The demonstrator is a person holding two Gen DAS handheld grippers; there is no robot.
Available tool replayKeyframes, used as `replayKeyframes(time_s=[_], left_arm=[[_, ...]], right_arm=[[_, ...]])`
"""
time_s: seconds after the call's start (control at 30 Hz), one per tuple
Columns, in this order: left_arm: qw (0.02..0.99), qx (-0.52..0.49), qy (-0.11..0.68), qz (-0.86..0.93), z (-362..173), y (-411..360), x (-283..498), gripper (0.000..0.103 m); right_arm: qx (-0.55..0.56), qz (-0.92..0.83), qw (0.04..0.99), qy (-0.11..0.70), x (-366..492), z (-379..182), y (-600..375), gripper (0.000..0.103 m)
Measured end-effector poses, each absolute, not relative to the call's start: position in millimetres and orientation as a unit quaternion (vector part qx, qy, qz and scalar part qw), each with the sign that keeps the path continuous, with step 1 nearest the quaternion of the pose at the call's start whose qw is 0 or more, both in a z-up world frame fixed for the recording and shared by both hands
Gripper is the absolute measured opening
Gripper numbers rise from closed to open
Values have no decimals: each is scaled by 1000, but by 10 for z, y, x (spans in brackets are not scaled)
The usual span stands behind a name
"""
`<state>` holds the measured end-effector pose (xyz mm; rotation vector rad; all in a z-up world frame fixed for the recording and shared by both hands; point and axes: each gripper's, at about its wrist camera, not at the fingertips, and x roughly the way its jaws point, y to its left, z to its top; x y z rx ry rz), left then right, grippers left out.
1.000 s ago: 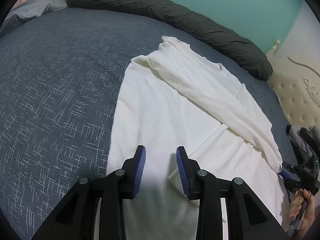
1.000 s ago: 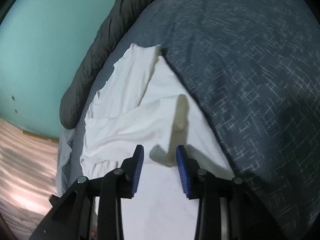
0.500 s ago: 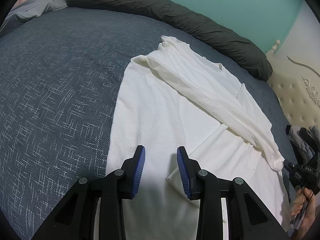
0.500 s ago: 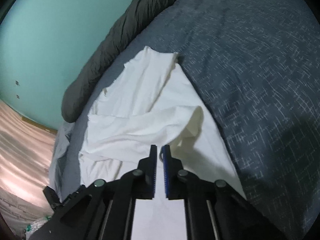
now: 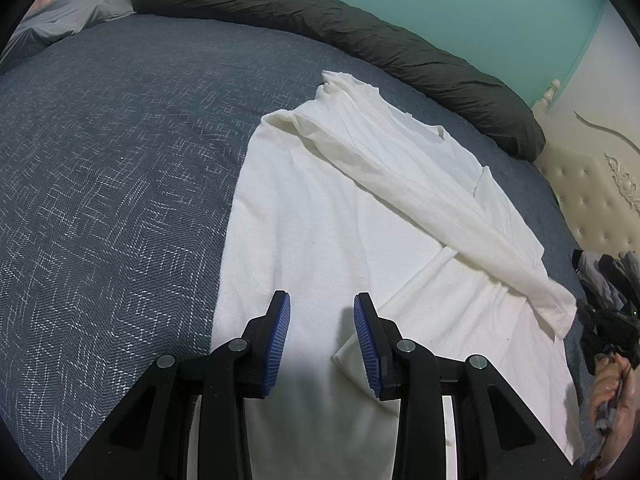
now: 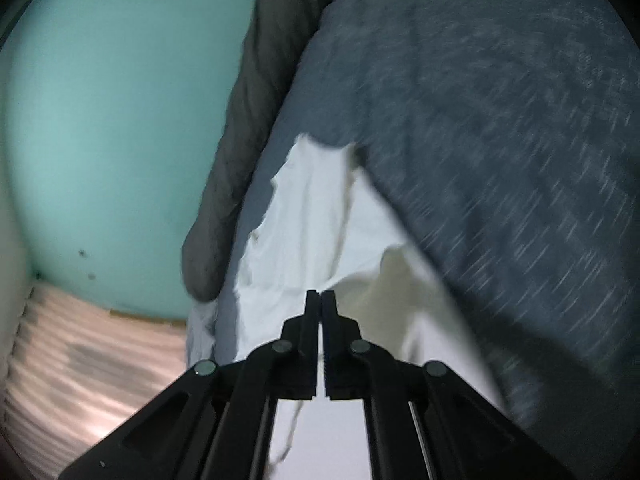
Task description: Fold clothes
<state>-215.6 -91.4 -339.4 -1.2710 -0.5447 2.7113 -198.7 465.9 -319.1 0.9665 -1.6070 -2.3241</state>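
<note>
Since prev frame, white garment's [image 5: 332,216] sleeve end [image 5: 556,304] has lifted at its right side: right gripper [image 6: 322,300] just closed, apparently pinching it. Garment lies near-to-far on blue bedspread [image 5: 120,160]; left gripper [image 5: 322,320] hovers part-open, empty, over near hem.

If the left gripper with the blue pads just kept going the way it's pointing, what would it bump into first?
Most likely the white cotton garment spread on the dark blue woven bedspread. The left gripper is open and angled down at the cloth, with nothing else in between, though depth is hard to judge.
</note>
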Motion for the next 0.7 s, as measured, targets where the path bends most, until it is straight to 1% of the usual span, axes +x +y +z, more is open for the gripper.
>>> replayKeyframes(time_s=[0.3, 0.37, 0.47, 0.53, 0.57, 0.6, 0.7], left_arm=[[51, -418, -177, 890, -3400, -903, -2148, 38], [51, -418, -177, 890, -3398, -901, -2148, 38], [52, -418, -179, 889, -3393, -900, -2148, 39], [53, -418, -180, 889, -3389, -899, -2139, 39], [54, -418, -180, 889, -3386, -898, -2139, 39], [54, -418, -181, 889, -3384, -897, -2138, 39], [54, -418, -181, 889, -3381, -893, -2140, 40]], right_arm=[[342, -789, 55, -506, -2079, -3274, 4622, 1], [354, -776, 56, -520, -2046, -3356, 4610, 5], [367, -762, 58, -531, -1976, -3437, 4550, 6], [367, -762, 63, -529, -1953, -3432, 4495, 13], [363, -765, 67, -528, -1944, -3418, 4473, 27], [360, -767, 72, -527, -1936, -3403, 4448, 38], [358, -770, 84, -521, -1921, -3349, 4352, 39]])
